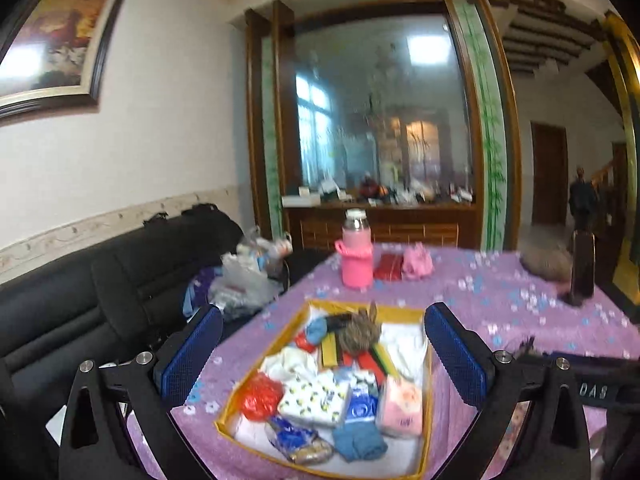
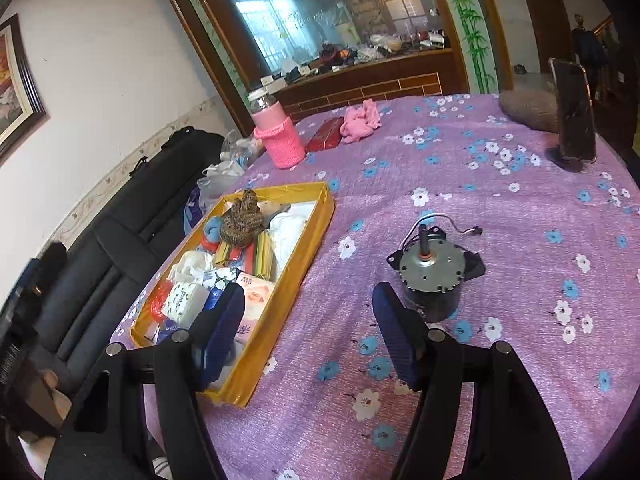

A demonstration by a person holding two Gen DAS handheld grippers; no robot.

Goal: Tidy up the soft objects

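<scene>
Purple tablecloth (image 2: 460,184); yellow tray (image 1: 400,312) between spread left fingers (image 1: 192,352).

blurred: distant person (image 1: 585,200) | cut off: framed picture (image 2: 16,88)

We see the tray (image 2: 320,216) on the table (image 2: 500,208), tissue packs (image 2: 188,300) inside it, the motor (image 2: 430,268) to its right, the bottle (image 2: 276,128) behind it.

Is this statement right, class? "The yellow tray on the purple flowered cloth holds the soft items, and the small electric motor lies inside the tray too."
Not quite. The motor is not in the yellow tray; it stands on the purple flowered cloth, apart from the tray, as the right wrist view shows. The rest holds: the tray sits on the cloth with the soft items in it.
</scene>
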